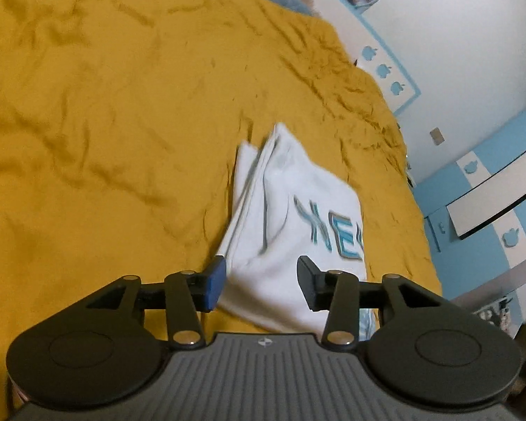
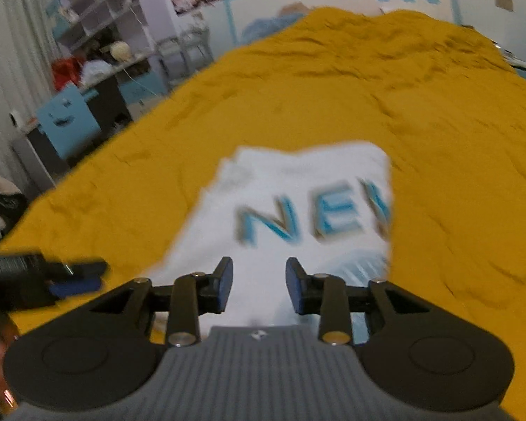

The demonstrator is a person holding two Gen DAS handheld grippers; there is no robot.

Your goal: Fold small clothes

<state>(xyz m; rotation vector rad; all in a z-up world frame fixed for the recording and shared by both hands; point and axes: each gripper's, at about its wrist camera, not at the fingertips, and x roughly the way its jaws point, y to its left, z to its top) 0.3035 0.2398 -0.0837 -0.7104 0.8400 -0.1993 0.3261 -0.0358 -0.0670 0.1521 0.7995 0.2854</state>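
A small white garment (image 1: 284, 217) with blue letters lies folded on the yellow bedspread (image 1: 105, 105). It also shows in the right wrist view (image 2: 298, 203), blurred. My left gripper (image 1: 261, 280) is open and empty, above the garment's near left edge. My right gripper (image 2: 259, 286) is open and empty, above the garment's near edge. The left gripper also shows at the left edge of the right wrist view (image 2: 73, 277).
The yellow bedspread (image 2: 438, 122) is wrinkled and fills most of both views. A blue and white cabinet (image 1: 491, 193) stands past the bed's right edge. A cluttered desk and shelves (image 2: 98, 56) stand beyond the bed's left side. A white wall (image 1: 456, 35) lies behind.
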